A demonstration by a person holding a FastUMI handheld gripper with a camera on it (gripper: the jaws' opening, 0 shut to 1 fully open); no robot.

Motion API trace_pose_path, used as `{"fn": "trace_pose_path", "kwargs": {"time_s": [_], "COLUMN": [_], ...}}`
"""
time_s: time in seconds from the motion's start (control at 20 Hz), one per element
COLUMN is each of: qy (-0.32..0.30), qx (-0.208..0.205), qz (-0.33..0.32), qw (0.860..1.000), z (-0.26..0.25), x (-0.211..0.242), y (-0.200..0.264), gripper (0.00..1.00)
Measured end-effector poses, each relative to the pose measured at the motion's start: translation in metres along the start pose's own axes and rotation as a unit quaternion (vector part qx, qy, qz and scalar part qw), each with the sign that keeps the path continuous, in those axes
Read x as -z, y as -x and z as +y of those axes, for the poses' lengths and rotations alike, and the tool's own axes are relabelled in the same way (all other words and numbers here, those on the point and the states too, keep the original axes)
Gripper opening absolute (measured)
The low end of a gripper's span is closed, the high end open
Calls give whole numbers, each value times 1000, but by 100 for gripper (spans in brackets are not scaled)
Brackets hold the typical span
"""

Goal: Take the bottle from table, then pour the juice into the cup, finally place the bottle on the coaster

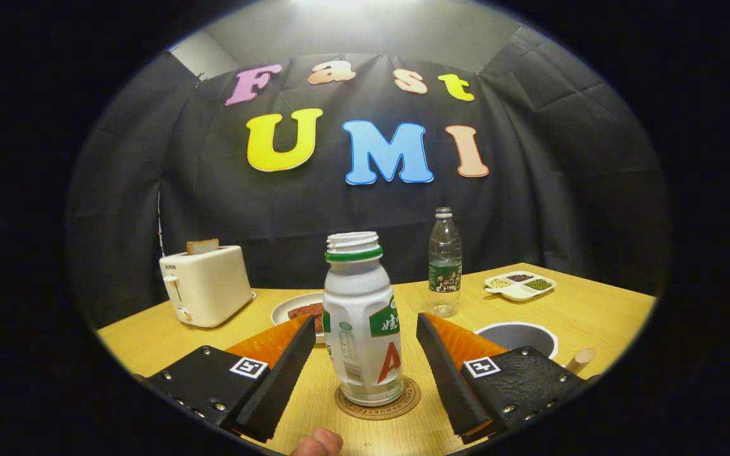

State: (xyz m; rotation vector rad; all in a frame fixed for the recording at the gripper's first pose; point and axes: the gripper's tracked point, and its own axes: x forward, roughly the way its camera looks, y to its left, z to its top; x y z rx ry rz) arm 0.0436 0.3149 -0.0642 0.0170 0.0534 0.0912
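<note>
**Bottle seated on coaster; gripper released**

We find the uncapped white juice bottle (362, 320) upright on the round coaster (377, 400), between our gripper (365, 367) fingers, which stand apart and clear of it. The grey cup (517, 337) sits just beyond the right finger. We judge placement done; only withdrawal remains.

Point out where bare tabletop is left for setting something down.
Bare wood lies between the toaster and plate, and between the sectioned dish and cup. Crowded: the open gripper flanks the bottle on its coaster.
</note>
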Motion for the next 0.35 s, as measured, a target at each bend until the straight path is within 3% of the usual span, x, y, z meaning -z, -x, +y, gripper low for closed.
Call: {"fn": "trace_pose_path", "kwargs": {"time_s": [0.35], "qy": [14], "qx": [-1], "qz": [-29], "qw": [999], "z": [-30], "x": [-24], "y": [75], "gripper": [97]}}
